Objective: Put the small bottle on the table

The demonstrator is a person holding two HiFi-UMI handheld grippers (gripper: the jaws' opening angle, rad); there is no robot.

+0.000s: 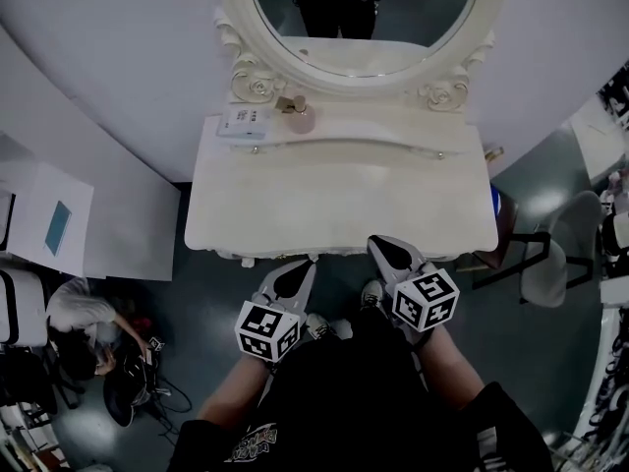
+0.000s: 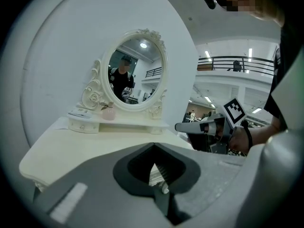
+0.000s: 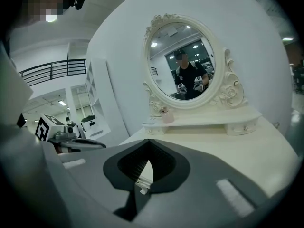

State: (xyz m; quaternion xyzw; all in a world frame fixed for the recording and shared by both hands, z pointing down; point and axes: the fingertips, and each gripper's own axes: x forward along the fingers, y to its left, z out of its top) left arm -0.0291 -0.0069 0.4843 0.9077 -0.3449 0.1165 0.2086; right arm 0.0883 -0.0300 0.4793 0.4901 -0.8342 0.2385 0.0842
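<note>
A: Starting at the far left?
B: Saw a flat white box [image 1: 241, 121] at the left end of the raised shelf [image 1: 393, 126], below the oval mirror [image 1: 364, 8].
A: And just right of that?
B: Found the small bottle [image 1: 299, 118], pinkish and upright on the same shelf, just beside the box, above the broad top of the table [image 1: 334, 200].
A: Then the left gripper [image 1: 309, 263]?
B: Held at the table's near edge, jaws pressed together, nothing between them.
A: And the right gripper [image 1: 379, 242]?
B: Much the same: tip over the near edge, jaws closed on nothing, well apart from the small bottle.
</note>
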